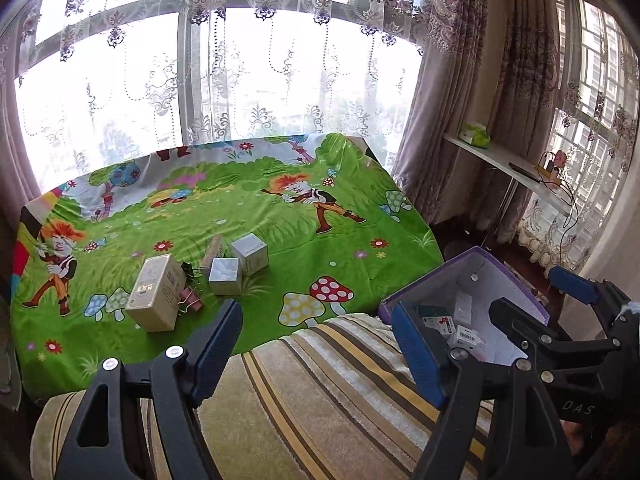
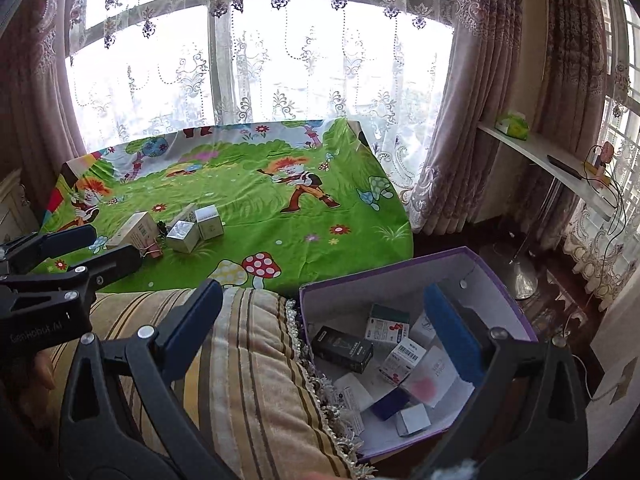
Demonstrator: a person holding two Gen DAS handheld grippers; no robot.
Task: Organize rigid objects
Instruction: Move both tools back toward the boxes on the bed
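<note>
Left wrist view, near to far: the left gripper (image 1: 316, 344) stands wide and empty over the striped cushion (image 1: 320, 400); beyond it, up-left on the green cartoon-print tablecloth (image 1: 280, 216), lies the beige rectangular carton (image 1: 156, 294), long axis running away. The right gripper (image 2: 320, 328), wide and empty, hangs beside the purple-rimmed white storage box (image 2: 400, 276), so the left looks nearer.

Cartoon-print green table cover (image 1: 280, 216) under small boxes (image 1: 224, 276) and binder clips (image 1: 191, 298).

"DAS" — right gripper (image 1: 576, 304) body
</note>
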